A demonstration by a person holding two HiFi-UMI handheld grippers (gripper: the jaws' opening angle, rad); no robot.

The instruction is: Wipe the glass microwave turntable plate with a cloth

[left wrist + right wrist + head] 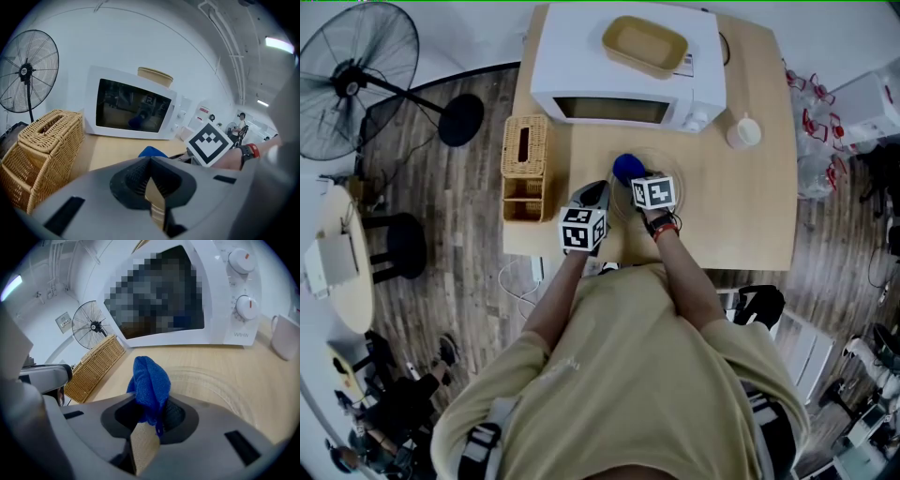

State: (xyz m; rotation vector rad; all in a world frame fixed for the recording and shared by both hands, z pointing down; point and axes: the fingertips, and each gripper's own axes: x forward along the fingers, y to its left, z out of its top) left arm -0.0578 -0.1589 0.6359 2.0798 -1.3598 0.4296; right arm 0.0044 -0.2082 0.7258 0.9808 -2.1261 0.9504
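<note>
The clear glass turntable plate [662, 161] lies flat on the wooden table in front of the microwave [628, 70]; its rings show in the right gripper view [213, 380]. My right gripper [630, 176] hangs over the plate, shut on a bunched blue cloth [626, 167] that sticks up from its jaws [150, 380]. My left gripper [592, 197] is by the plate's left edge, jaws closed together with nothing seen between them [151, 164]. The blue cloth [151, 151] shows just past them.
A wicker tissue box [525, 167] stands left of the grippers, a white cup [744, 131] at the right. A tan basket [644, 45] rests on the microwave. A floor fan [356, 80] stands off the table's left.
</note>
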